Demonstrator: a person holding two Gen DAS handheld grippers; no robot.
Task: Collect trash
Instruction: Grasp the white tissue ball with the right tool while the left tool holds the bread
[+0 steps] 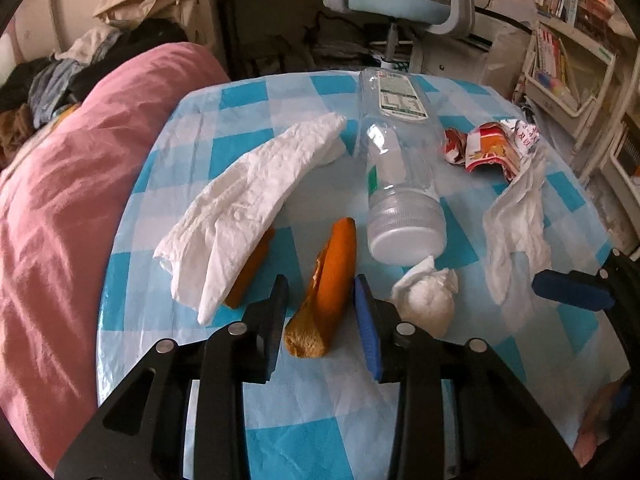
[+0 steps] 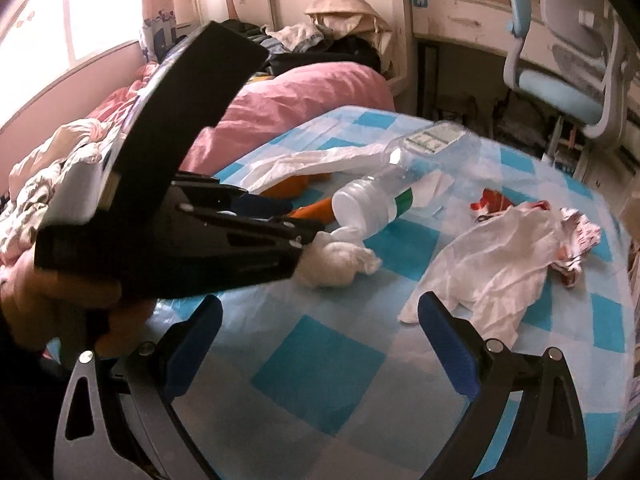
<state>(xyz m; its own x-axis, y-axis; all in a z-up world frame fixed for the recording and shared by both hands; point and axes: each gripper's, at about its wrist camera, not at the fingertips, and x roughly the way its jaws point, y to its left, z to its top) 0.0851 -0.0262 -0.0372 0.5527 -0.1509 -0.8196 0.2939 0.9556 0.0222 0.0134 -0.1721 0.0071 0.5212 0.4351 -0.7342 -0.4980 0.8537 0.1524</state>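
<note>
Trash lies on a blue-checked table [image 1: 304, 420]. My left gripper [image 1: 322, 316] is low over the table, its jaws on either side of an orange peel [image 1: 332, 284] with gaps still showing. A second peel [image 1: 248, 276] lies partly under a large white tissue [image 1: 248, 204]. A clear plastic bottle [image 1: 396, 168] lies on its side, with a balled tissue [image 1: 426, 300] by its cap. A crumpled red wrapper [image 1: 492, 144] and another tissue [image 1: 516, 224] lie to the right. My right gripper [image 2: 320, 344] is open and empty over the near table, short of the tissue [image 2: 500, 264].
A pink duvet [image 1: 60, 208] on a bed borders the table's left side. An office chair [image 1: 404, 4] and desk stand behind the table. A bookshelf cart [image 1: 560, 64] stands at the right. Clothes are piled at the far left.
</note>
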